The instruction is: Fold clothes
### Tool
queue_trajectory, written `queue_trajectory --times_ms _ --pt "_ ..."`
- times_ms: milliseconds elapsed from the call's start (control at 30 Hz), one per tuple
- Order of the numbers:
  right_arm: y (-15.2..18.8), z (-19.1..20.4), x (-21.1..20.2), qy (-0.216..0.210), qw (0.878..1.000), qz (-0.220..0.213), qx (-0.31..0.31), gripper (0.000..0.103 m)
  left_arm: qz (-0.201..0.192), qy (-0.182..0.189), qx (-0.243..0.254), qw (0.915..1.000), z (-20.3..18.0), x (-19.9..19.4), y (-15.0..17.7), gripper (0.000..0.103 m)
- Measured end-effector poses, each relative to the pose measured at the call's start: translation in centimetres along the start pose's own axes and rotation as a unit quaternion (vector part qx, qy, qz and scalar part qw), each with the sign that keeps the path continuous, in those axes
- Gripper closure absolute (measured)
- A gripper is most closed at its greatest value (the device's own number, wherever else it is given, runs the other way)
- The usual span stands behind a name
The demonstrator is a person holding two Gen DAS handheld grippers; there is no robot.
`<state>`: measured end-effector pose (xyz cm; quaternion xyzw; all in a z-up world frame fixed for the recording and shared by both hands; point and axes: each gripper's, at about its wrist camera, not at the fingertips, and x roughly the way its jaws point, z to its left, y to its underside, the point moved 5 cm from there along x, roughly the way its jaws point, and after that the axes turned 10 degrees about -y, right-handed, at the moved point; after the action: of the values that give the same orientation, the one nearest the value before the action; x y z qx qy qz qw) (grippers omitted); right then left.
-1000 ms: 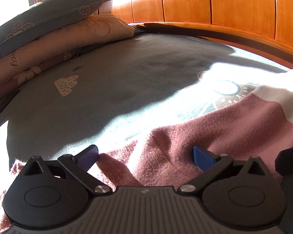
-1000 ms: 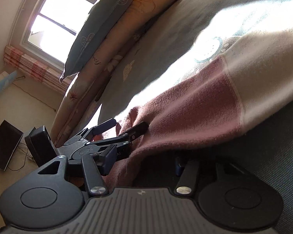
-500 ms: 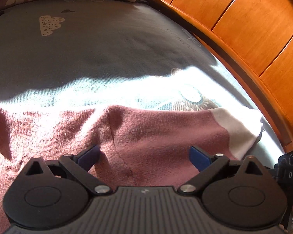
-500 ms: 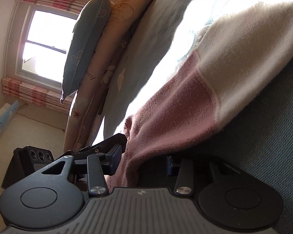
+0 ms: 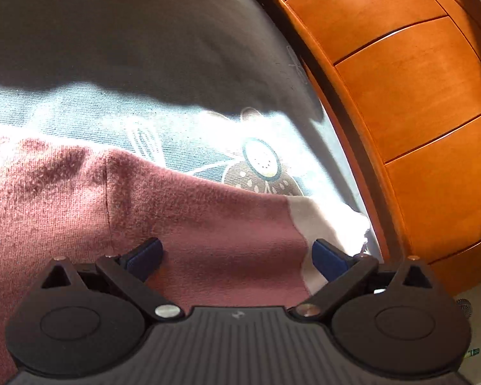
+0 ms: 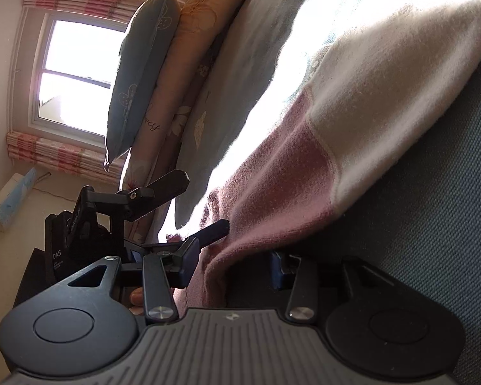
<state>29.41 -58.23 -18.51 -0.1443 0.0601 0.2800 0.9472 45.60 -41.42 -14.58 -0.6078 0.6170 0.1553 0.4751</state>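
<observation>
**Pink sweater spread on bed, both hand-held grippers at its sleeve**

Left wrist view: left hand-held gripper (image 5: 237, 255) released, blue fingertips (image 5: 146, 255) spread wide. Nothing between them; the pink sweater (image 5: 182, 218) lies flat under the gap. Sleeve runs from 9 o'clock toward 3 o'clock and ends in a white cuff (image 5: 330, 221) just beside the right-side fingertip. A seam crosses the knit at about 10 o'clock from the gripper. Beyond it, grey-blue bed sheet (image 5: 150, 57) with printed figures, half sunlit, half in shadow. Orange wooden bed frame (image 5: 410, 73) curves along 1 to 4 o'clock, close to the cuff.

Right wrist view: camera rolled sideways. Right hand-held gripper (image 6: 232, 268) has a fold of the sweater (image 6: 272, 192) hanging between its fingers, pink knit low, white section (image 6: 384, 80) toward 1 o'clock. The right-side fingertip is in shadow under the fabric; cannot tell whether the jaws are clenched on the cloth or only around it. The left hand-held gripper (image 6: 189, 205) shows at 9 to 10 o'clock, fingers apart, near the sweater's edge. Pillows (image 6: 144, 73) stacked at 11 o'clock, window (image 6: 70, 77) with striped curtains at 10 o'clock. A fingertip of the person (image 6: 136, 296) shows behind the left-side linkage.
</observation>
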Motion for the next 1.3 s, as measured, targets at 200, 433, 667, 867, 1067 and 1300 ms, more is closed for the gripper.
queue_trajectory --times_ms 200,433,667,867,1067,1300 --pt "0.3 0.1 0.2 0.013 1.0 0.004 -0.012 0.053 -0.064 -0.056 0.045 0.9954 -1.6 1.9 -1.8 0.004" --pt "0.8 0.4 0.1 0.022 1.0 0.002 -0.022 0.053 -0.029 -0.01 0.033 0.999 -1.9 -0.8 -0.3 0.004" --pt "2.0 1.8 1.4 0.058 0.989 0.003 -0.137 0.053 -0.01 -0.014 0.023 0.9996 0.3 -1.2 1.6 0.004" --pt "2.5 1.8 1.7 0.062 0.985 -0.009 -0.162 0.058 -0.028 -0.021 0.034 0.9988 0.0 -0.5 1.0 0.004" --pt "2.2 1.2 1.1 0.06 0.993 0.008 -0.104 0.089 -0.038 -0.014 0.033 0.9986 0.0 -0.3 0.7 0.003" --pt "2.1 0.1 -0.6 0.084 0.995 0.009 -0.059 0.095 -0.024 0.006 0.006 0.9997 -0.8 -1.4 1.7 0.003"
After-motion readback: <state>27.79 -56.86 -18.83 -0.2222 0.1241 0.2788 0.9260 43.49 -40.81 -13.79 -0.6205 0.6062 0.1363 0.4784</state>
